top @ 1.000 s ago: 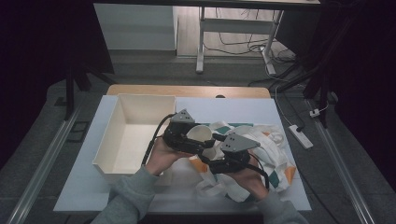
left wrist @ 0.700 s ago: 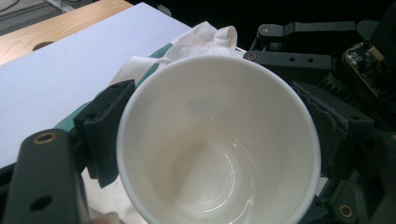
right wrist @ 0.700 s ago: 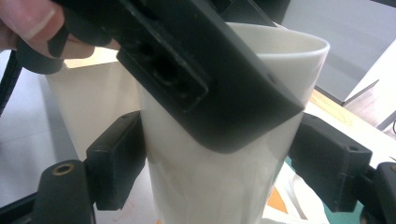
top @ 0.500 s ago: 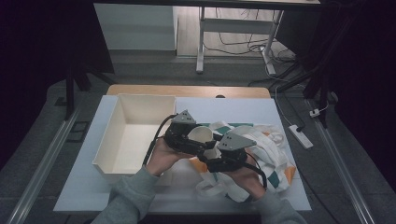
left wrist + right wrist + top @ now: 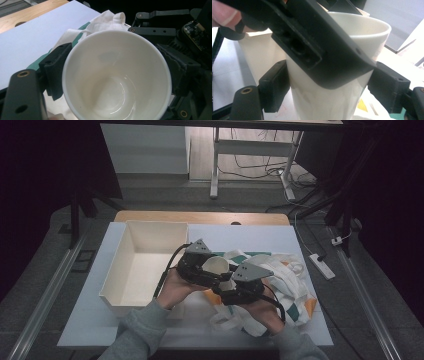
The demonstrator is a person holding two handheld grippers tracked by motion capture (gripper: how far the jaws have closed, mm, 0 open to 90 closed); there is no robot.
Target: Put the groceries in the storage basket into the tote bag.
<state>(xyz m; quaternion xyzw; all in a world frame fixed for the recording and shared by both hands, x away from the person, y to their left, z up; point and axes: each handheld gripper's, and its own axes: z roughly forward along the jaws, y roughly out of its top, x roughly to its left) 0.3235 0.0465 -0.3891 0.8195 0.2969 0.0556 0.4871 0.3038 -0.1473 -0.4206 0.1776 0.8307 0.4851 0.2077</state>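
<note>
**Both grippers clamp one white cup above the cloth**

A white cup (image 5: 216,266) sits between the two grippers over the middle of the table (image 5: 90,320), just right of the open white box (image 5: 131,270). In the high view the left gripper (image 5: 207,270) comes at it from the left and the right gripper (image 5: 231,281) from the lower right, the two tools crowded against each other with the cup's mouth showing between them.

The left gripper view looks straight down into the cup (image 5: 117,75): it is empty, its inside glossy, and a black jaw pad presses its wall on either side, so this gripper's jaws are closed on the cup. The right gripper view sees the cup (image 5: 362,37) from the side, upright, with a pad against each flank low on the wall; these jaws grip it too. The left gripper's body (image 5: 317,47) crosses in front of the cup there.

Under and to the right of the cup lies a crumpled cloth (image 5: 287,285), white with green and orange patches. Whether the cup's base touches it cannot be told.
</note>
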